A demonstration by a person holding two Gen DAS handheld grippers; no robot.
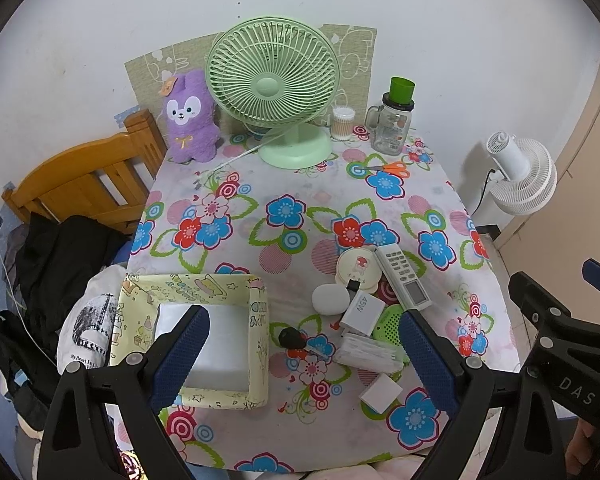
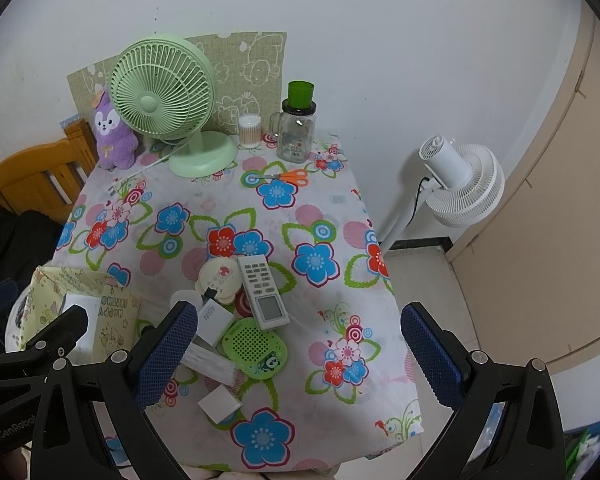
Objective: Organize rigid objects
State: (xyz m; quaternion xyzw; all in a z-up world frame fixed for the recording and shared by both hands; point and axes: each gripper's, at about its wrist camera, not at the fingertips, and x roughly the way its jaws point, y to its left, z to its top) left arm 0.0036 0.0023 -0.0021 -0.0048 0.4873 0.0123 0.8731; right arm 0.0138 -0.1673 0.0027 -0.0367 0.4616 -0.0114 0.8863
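A: We hold both grippers above the near edge of the table with the flowered tablecloth [image 1: 300, 208]. The left gripper [image 1: 304, 354] has its jaws spread wide, nothing between them; the right gripper [image 2: 300, 354] is just as wide and just as empty.

B: Under our left one we see the yellow patterned box [image 1: 256, 344], open at the top, at the near left of the table. Its floor looks white and bare.

A: And to its right lies the clutter. We see a white remote control [image 2: 263, 291] lying with its screen end toward us, resting partly on a round cream-coloured case [image 2: 220, 276]. Just beside that is a white 45W charger [image 2: 214, 320], touching a green perforated speaker [image 2: 256, 346].

B: In the left view we also make out a white oval case [image 1: 330, 298] beside the charger, a small black object [image 1: 291, 338] near the box wall, a flat white packet [image 1: 370, 352] and a small white square block [image 1: 381, 392] nearest us.

A: At the far end stand a green desk fan [image 1: 272, 88], a purple plush rabbit [image 1: 190, 120], a cotton swab jar [image 1: 343, 122] and a glass mug jar with a green cap [image 1: 392, 124]; orange scissors [image 2: 288, 177] lie in front of the jar.

B: A white floor fan [image 2: 460, 184] stands off the table to the right, by the wall.
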